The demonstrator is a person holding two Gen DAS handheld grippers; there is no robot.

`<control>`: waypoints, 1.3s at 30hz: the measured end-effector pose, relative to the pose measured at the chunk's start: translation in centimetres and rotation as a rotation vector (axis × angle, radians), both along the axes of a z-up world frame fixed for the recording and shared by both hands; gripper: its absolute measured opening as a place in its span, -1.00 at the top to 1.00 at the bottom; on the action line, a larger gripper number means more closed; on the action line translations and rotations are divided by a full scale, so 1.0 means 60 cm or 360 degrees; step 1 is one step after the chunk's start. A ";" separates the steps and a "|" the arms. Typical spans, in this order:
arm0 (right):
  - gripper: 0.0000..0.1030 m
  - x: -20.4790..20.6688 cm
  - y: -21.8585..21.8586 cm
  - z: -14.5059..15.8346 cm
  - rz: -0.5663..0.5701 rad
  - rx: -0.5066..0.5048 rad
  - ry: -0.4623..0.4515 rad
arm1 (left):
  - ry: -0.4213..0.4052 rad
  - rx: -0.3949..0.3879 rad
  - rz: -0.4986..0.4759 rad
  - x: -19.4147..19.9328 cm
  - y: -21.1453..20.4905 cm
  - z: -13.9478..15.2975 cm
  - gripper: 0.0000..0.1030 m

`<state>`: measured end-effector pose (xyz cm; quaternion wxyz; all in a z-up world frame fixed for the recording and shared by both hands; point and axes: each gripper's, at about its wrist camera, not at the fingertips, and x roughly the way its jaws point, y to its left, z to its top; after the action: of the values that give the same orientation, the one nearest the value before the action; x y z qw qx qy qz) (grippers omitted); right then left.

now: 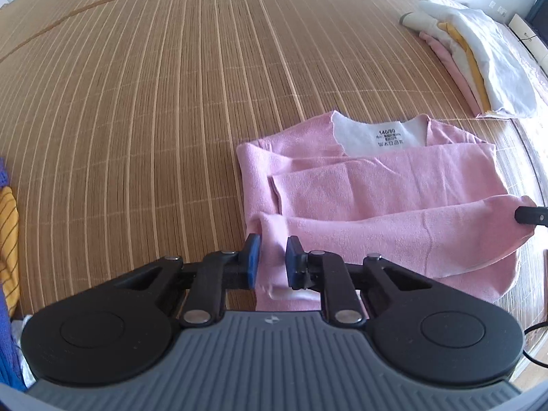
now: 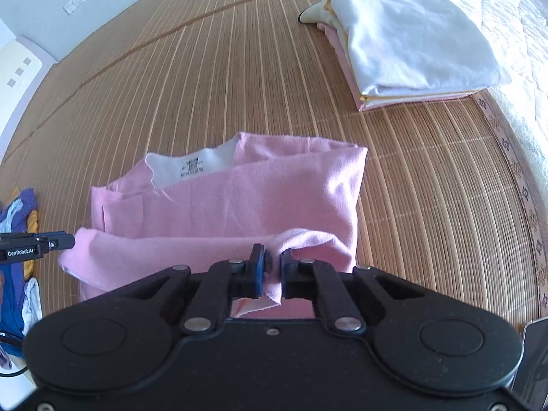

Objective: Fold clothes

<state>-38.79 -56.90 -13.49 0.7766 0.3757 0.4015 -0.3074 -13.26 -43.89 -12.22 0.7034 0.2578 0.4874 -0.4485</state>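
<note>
A pink garment [image 1: 394, 188] [image 2: 239, 198] lies on the bamboo mat, sides folded inward, its white inner neck label facing up at the far end. Its near hem is lifted off the mat and rolled toward the collar. My left gripper [image 1: 272, 260] is shut on the hem's left corner, pink cloth pinched between its blue pads. My right gripper [image 2: 272, 263] is shut on the hem's right corner. Each gripper's finger shows at the edge of the other's view: the right one [image 1: 531, 215], the left one [image 2: 37, 243].
A stack of folded clothes [image 1: 479, 65] [image 2: 411, 34], white on top with yellow and pink beneath, sits at the far right of the bamboo mat [image 1: 171, 102]. A heap of blue and yellow clothes [image 1: 7, 239] [image 2: 20, 233] lies at the left. A white quilt [image 2: 524, 51] borders the right.
</note>
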 end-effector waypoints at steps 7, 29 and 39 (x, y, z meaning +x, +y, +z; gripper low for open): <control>0.80 0.016 -0.070 -0.011 -0.0044 -0.0050 -0.0038 | -0.0073 -0.0023 0.0025 0.044 -0.052 -0.001 0.62; 0.20 -0.039 -0.003 0.007 -0.0009 0.0032 -0.0209 | 0.0450 0.0065 -0.0420 -0.139 0.025 -0.062 0.60; 0.22 0.085 0.012 -0.044 0.0408 -0.0068 0.0024 | 0.0200 -0.0048 -0.0268 -0.047 -0.027 -0.069 0.60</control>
<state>-33.70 -56.21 -16.13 0.8143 0.3024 0.4456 -0.2167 -16.11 -45.52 -16.34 0.6350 0.2586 0.5004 -0.5286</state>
